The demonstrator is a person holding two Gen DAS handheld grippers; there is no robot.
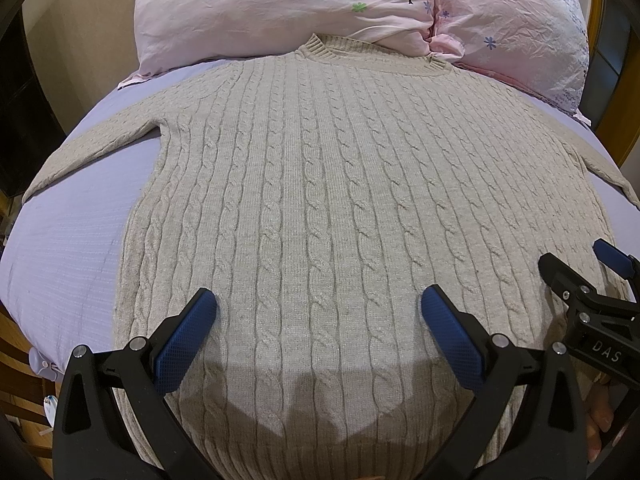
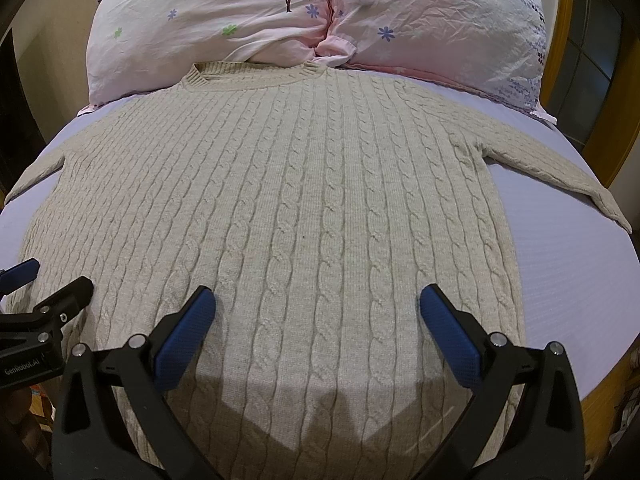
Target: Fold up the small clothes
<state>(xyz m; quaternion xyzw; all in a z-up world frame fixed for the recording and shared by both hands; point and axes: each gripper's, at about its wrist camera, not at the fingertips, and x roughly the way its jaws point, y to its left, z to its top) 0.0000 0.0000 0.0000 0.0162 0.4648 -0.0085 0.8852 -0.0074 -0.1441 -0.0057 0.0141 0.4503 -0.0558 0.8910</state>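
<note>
A beige cable-knit sweater (image 1: 320,200) lies flat on the bed, collar toward the pillows, both sleeves spread out to the sides. It also fills the right wrist view (image 2: 304,208). My left gripper (image 1: 318,308) is open and empty, hovering above the sweater's lower part. My right gripper (image 2: 318,306) is open and empty, also above the lower part. The right gripper shows at the right edge of the left wrist view (image 1: 580,272), and the left gripper at the left edge of the right wrist view (image 2: 48,284).
The sweater rests on a lilac bed sheet (image 1: 60,248). Two pink flowered pillows (image 1: 280,4) (image 1: 512,24) lie behind the collar. A wooden bed frame (image 2: 608,128) runs along the right side.
</note>
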